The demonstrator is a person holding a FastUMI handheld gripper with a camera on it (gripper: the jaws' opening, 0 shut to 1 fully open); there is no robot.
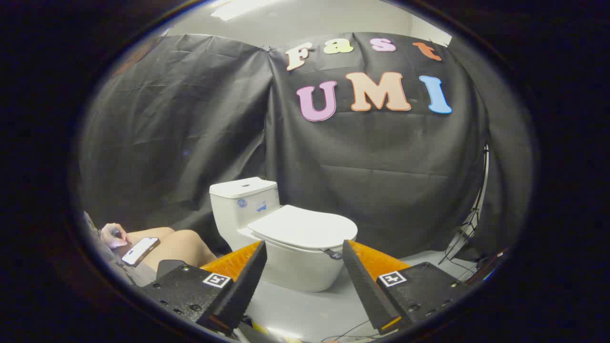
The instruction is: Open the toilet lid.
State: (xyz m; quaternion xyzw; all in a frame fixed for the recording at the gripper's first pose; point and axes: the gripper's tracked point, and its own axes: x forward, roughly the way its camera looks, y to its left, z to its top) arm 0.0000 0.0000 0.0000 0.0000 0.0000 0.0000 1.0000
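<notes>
Claw (304, 267): your fingers stand apart, empty.
Toilet lid (305, 226): shut, beyond them; likely stiff, smooth, slippery plastic.
Hold: hook its front lip.

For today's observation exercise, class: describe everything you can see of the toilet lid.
The toilet lid is white, smooth and glossy, plastic by its look, with a rounded front. It lies shut, flat on the toilet bowl, hinged at the tank. A small dark tab hangs at its front edge. It sits beyond the open tool, whose fingers do not touch it.
</notes>
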